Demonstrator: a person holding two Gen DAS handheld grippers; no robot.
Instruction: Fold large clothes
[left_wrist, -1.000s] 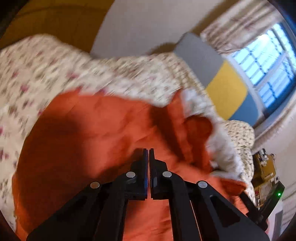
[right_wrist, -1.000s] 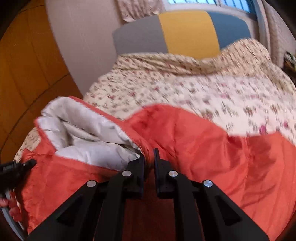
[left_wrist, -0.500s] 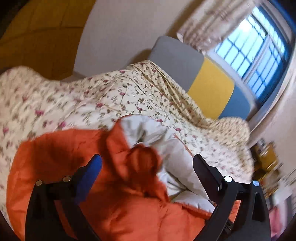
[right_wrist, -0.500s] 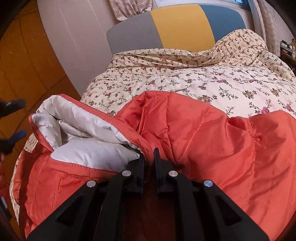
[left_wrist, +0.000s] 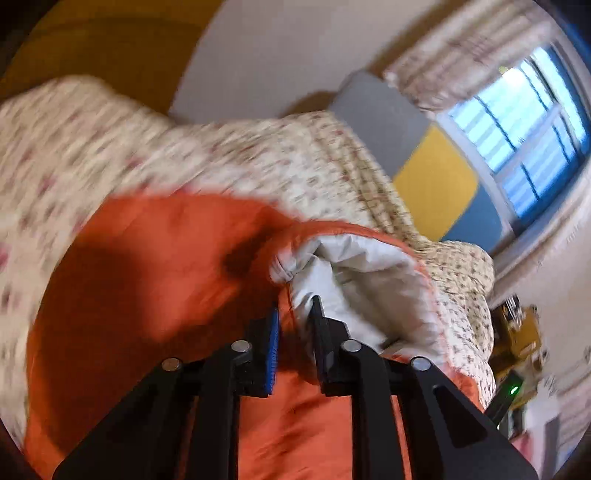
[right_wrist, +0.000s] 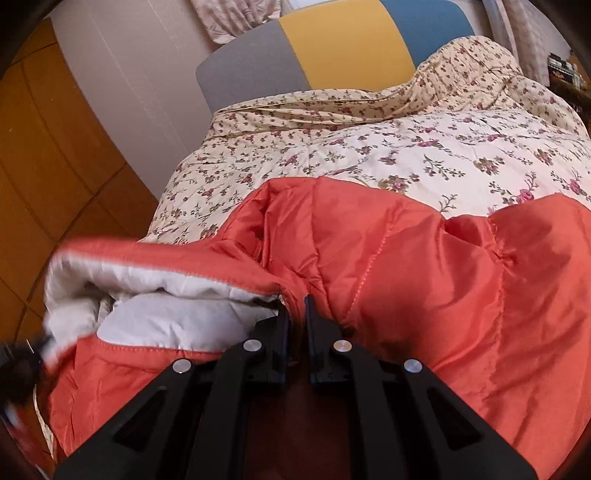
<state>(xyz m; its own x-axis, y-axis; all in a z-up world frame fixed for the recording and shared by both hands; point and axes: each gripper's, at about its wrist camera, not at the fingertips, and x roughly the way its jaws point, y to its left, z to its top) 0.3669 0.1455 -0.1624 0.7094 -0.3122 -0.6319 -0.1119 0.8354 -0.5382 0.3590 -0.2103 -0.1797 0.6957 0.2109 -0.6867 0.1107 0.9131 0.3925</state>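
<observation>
Left wrist view first: the left tongs (left_wrist: 295, 321) have just snapped together, and the seamed edge of the orange puffer jacket (left_wrist: 155, 280) is caught between their pads, orange shell on one side and the pale lining (left_wrist: 362, 269) on the other. Ahead of the tips the jacket sprawls across the floral quilt (left_wrist: 258, 162), with the turned-back lining bulging just to the right of the tongs. Much of this view is smeared, so finer detail is lost. Right wrist view next: the right tongs (right_wrist: 297, 314) are pinched tight on a fold of the jacket (right_wrist: 406, 258) where the lined flap meets the quilted body. The white lining (right_wrist: 166, 310) lies open to their left; the orange bulk billows ahead and to their right, over the quilt (right_wrist: 369, 147). At the far left edge a dark blurred shape is probably the other tongs, though I cannot be sure. To my eye the jacket is light but puffy and slick-shelled, so it should slip and spring back rather than hold a crease. Stitched hems and seams look like the safest places to pinch, not the smooth padded panels.
</observation>
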